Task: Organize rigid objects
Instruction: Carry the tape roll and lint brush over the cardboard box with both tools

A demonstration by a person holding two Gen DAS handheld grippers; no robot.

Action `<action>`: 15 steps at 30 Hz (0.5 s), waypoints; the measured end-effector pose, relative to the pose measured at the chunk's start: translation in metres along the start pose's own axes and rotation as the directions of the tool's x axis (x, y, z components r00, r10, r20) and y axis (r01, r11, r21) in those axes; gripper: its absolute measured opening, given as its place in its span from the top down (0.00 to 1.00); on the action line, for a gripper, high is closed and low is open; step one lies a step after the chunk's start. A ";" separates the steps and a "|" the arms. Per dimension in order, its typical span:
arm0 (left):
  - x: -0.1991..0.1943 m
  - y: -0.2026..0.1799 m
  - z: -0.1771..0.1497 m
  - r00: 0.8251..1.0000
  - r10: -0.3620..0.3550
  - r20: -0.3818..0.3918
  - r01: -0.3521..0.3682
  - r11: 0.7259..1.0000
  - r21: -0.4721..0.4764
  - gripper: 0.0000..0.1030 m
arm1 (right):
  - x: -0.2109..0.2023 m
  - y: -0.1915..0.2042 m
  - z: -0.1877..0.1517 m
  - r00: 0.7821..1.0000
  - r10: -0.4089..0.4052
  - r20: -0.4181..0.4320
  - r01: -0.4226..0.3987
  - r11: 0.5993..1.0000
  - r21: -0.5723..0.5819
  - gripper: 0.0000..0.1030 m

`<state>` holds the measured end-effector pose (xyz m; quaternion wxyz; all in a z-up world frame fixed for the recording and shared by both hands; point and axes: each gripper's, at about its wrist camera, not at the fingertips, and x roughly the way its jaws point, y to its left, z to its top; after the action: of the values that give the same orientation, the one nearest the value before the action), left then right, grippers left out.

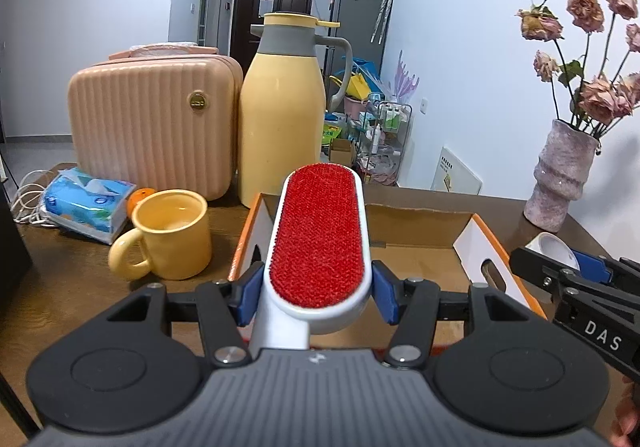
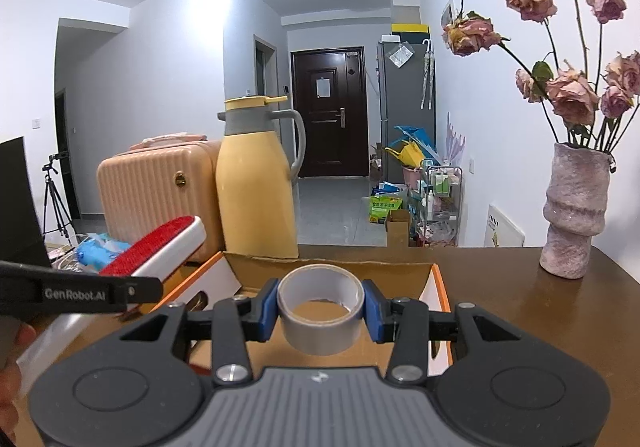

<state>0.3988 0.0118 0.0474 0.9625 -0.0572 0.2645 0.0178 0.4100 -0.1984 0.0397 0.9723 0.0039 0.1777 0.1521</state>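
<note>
Left gripper fingers clamped on lint brush, right gripper fingers pinching tape roll, above cardboard box

Both wrist cameras sit low and close above the cardboard box, facing the yellow jug and the far door. The left view looks from further left, apparently slightly nearer. They share the vase.

- The left gripper has its 2 blue pads clamped on the lint brush, which juts forward past them.
- The right gripper has its pads pinching the tape roll between them.
</note>
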 end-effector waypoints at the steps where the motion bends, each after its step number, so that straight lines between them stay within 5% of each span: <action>1: 0.006 -0.002 0.002 1.000 0.002 0.000 -0.002 1.000 -0.002 0.45 | 0.006 -0.001 0.002 1.000 -0.003 -0.002 0.003 1.000 -0.002 0.59; 15: 0.084 -0.024 0.014 0.998 0.031 -0.055 -0.030 0.999 0.022 0.45 | 0.083 -0.031 0.003 0.994 -0.012 -0.113 0.013 1.000 0.011 0.60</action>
<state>0.4797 -0.0099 0.0184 0.9551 -0.0436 0.2918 0.0282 0.4944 -0.2030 0.0118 0.9615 -0.0001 0.2334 0.1451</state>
